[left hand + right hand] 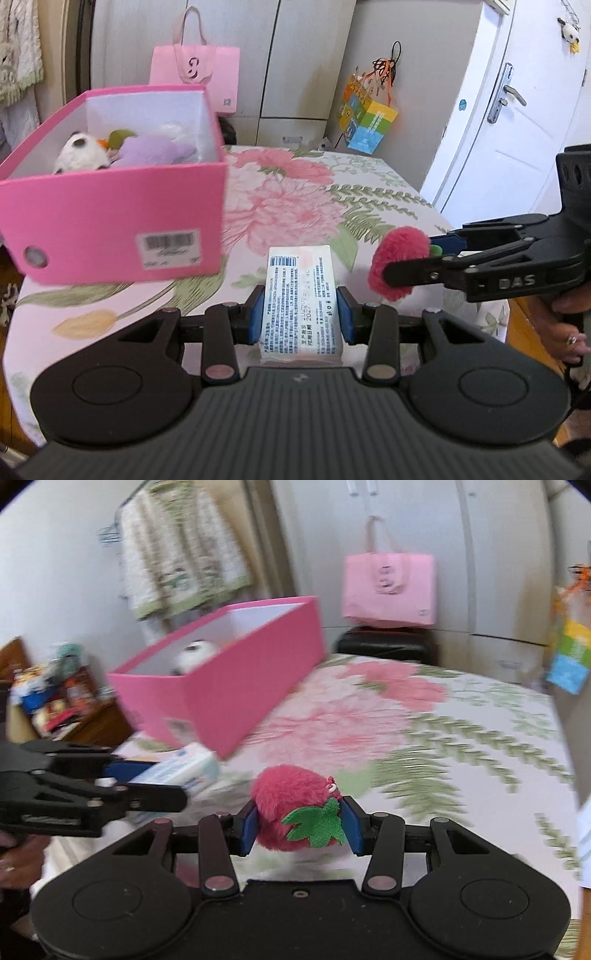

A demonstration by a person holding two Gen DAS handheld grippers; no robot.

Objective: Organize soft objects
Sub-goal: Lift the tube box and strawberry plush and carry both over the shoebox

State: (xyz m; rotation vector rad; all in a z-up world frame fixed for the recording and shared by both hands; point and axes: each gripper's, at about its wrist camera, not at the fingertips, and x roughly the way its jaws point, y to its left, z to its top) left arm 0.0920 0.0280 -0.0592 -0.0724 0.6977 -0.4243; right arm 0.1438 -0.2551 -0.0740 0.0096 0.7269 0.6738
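Bedspread first: the flower-printed quilt [295, 192] covering the bed gives you a broad, flat stretch to the right of the box, bare of objects as far as both views show, and its far corner drops off toward the white door [517, 122]. On its left side sits the open pink cardboard shoebox [110, 229], its near end wall with the barcode label facing you and its rim well above the quilt; a white plush panda [81, 151] and a lilac plush toy [151, 151] already lie inside, so you are, by the look of it, mid-carry, bringing two more pieces to it. Your left gripper [301, 314] is clenched on a white plastic-wrapped pack of tissues [299, 295], blue pads pressing both long sides, the pack held above the quilt just right of the box's near corner. Your right gripper [299, 825] grasps a fuzzy red plush strawberry with a green felt leaf [291, 808], squeezed between its pads and also off the quilt, a little to the right of the tissues. The next move calls for lifting each load above the pink rim before crossing over it, then letting go over the free space at the white-lined far end. Mind the near right corner of the box, close to the left pack, and take the two grippers in one after the other, since they ride near each other.
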